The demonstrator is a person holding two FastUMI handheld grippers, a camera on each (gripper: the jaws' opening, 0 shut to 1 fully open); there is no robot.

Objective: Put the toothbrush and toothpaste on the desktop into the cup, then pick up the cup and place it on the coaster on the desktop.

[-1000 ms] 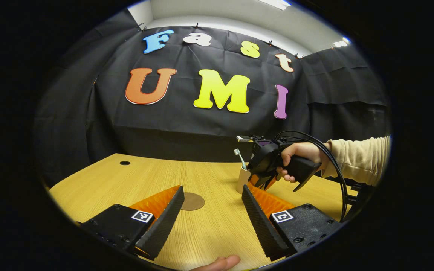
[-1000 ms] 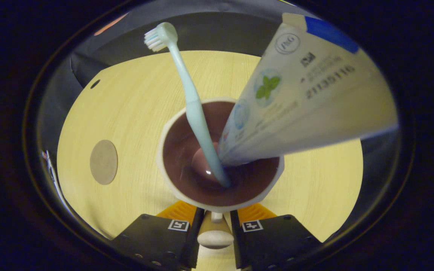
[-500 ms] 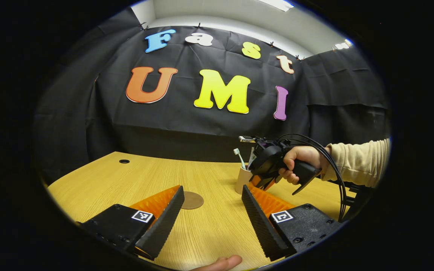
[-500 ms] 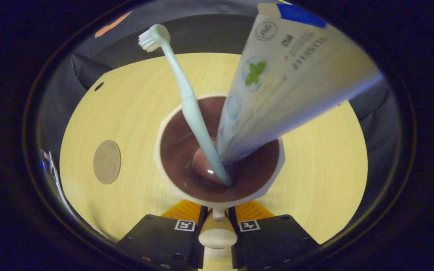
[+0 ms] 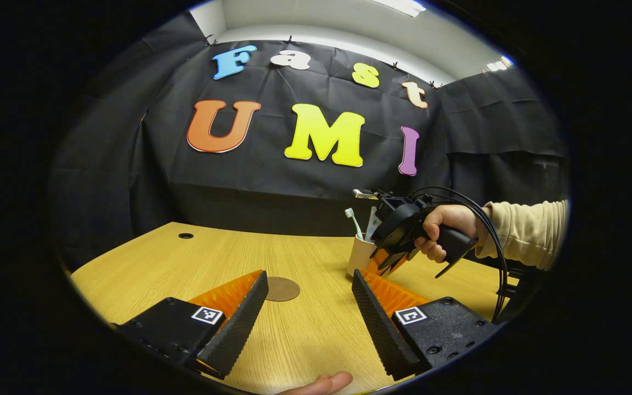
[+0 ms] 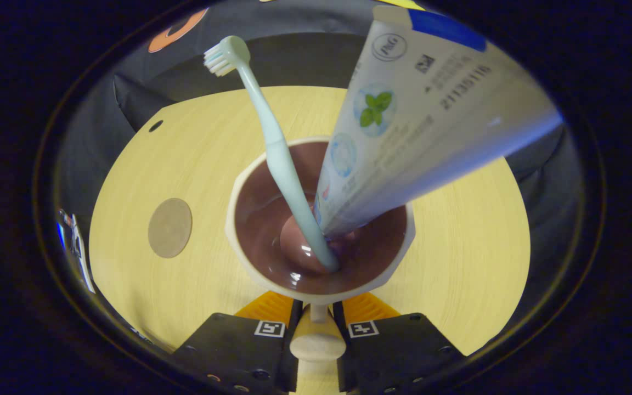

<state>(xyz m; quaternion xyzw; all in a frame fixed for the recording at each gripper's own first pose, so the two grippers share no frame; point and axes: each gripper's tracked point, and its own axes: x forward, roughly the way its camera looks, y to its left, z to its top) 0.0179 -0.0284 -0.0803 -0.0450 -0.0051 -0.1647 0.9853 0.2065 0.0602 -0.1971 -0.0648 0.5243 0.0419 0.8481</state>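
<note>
Your left gripper idles, fingers spread, coaster at eleven o'clock. Toothbrush and toothpaste are in the cup. Your right gripper pinches its handle; only the coaster placement remains.

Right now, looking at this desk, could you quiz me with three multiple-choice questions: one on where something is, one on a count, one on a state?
1. Where is the toothbrush?
A. flat on the desk
B. standing in the cup
C. on the coaster

2. How many things stand in the cup?
A. one
B. two
C. three

3. How is the left tool set?
A. open, holding nothing
B. closed on the cup
C. closed on the coaster

Answers:
1 B, its handle reaches down to the cup's bottom.
2 B, the toothbrush and the toothpaste.
3 A, its fingers stand wide apart over the desk, with the coaster beyond them; the right tool grips the cup's handle.
</note>
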